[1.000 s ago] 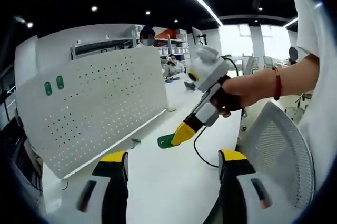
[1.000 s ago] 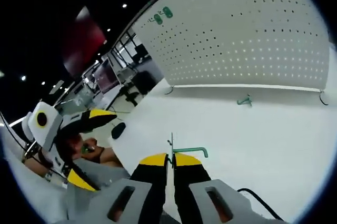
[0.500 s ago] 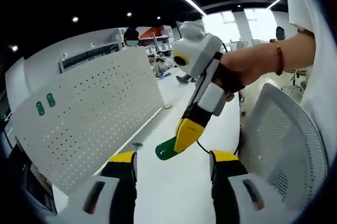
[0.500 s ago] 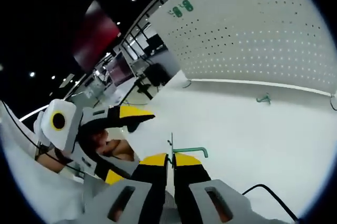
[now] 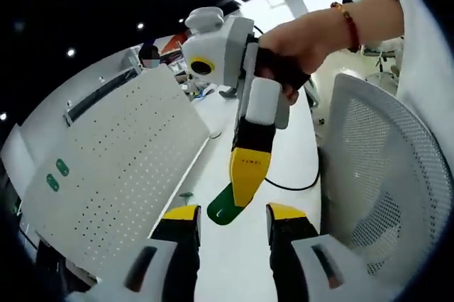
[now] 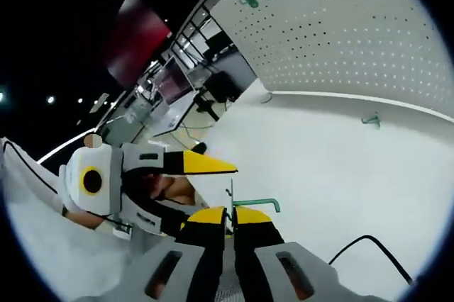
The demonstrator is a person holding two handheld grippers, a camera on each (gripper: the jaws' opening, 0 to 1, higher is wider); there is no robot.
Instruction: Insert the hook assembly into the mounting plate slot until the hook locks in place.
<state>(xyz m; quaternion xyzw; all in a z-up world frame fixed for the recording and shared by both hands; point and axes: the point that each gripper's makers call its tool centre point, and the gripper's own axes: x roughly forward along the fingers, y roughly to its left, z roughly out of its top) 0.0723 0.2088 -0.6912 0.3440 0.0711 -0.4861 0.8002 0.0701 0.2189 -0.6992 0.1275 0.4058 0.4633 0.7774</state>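
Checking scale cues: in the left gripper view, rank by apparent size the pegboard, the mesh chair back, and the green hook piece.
1. Pegboard and mesh chair back: look alike; the chair is nearer, so unsure.
2. Green hook piece: smallest.

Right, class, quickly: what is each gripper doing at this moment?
Left gripper: open, holding nothing.
Right gripper: shut on the green plastic hook piece.
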